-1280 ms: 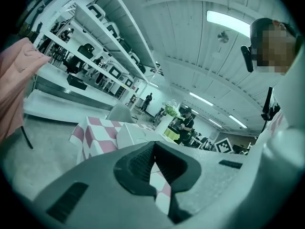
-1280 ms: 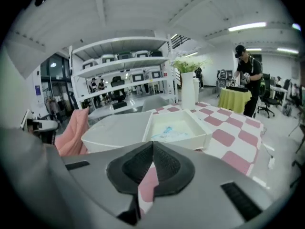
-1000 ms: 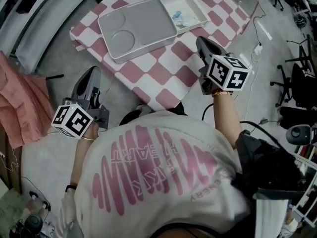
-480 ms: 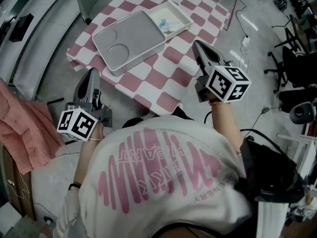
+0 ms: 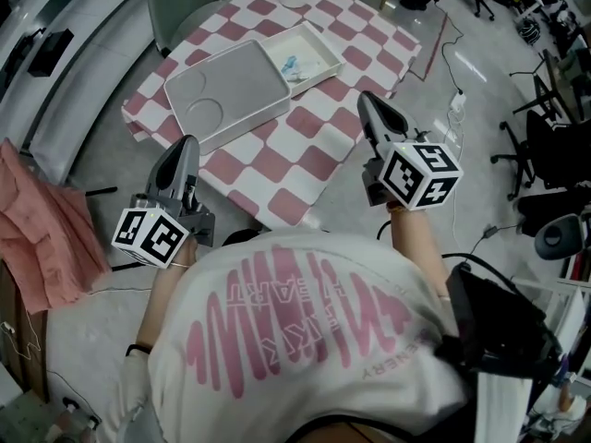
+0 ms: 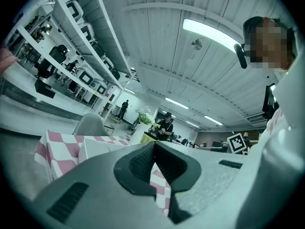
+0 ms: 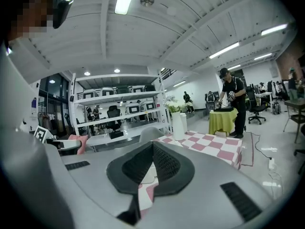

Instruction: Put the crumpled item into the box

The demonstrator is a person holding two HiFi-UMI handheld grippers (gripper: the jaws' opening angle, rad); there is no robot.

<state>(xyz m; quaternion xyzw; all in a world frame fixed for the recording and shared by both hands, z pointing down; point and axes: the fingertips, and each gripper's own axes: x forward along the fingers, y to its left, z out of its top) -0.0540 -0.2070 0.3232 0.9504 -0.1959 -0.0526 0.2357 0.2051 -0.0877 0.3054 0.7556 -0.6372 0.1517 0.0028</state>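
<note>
I see one checkered table (image 5: 314, 146) bearing one grey tray (image 5: 226, 90) and, right against its side, one white box (image 5: 325, 46). One crumpled item (image 5: 290, 65) lies inside that box. I have two tools, both held near the table's near edge. The left gripper (image 5: 187, 143) and right gripper (image 5: 368, 101) each have jaws pressed together, pinching nothing and touching nothing.

Pink-and-white checked tablecloth (image 5: 305, 146), grey tray (image 5: 226, 95)
</note>
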